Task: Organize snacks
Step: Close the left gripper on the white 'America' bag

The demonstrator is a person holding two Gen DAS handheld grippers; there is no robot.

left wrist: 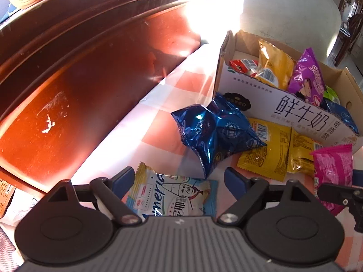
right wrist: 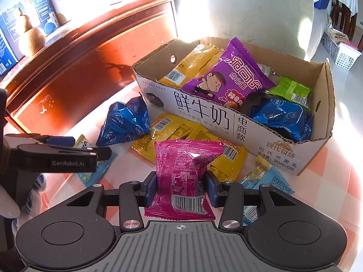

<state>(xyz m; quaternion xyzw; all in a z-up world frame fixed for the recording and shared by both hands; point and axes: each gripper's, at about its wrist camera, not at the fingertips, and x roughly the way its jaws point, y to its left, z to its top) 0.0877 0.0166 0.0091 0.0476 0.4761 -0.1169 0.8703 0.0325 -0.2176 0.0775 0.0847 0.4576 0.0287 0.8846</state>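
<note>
A cardboard box (right wrist: 236,122) printed with black characters stands on the checked cloth and holds purple, yellow, green and blue snack packets. My right gripper (right wrist: 180,189) is shut on a pink packet (right wrist: 181,170), held upright in front of the box. My left gripper (left wrist: 179,181) is open above a light blue and white packet (left wrist: 174,195) that lies flat on the cloth between its fingers, untouched. A shiny blue packet (left wrist: 215,131) and yellow packets (left wrist: 270,156) lie loose by the box's front wall. The pink packet (left wrist: 333,176) shows at the right of the left wrist view.
A dark red wooden cabinet (left wrist: 79,79) runs along the left of the cloth, with boxes and round brown gourds (right wrist: 31,40) on top. A pale chair back (right wrist: 261,13) rises behind the box. Another light blue packet (right wrist: 265,181) lies right of my right gripper.
</note>
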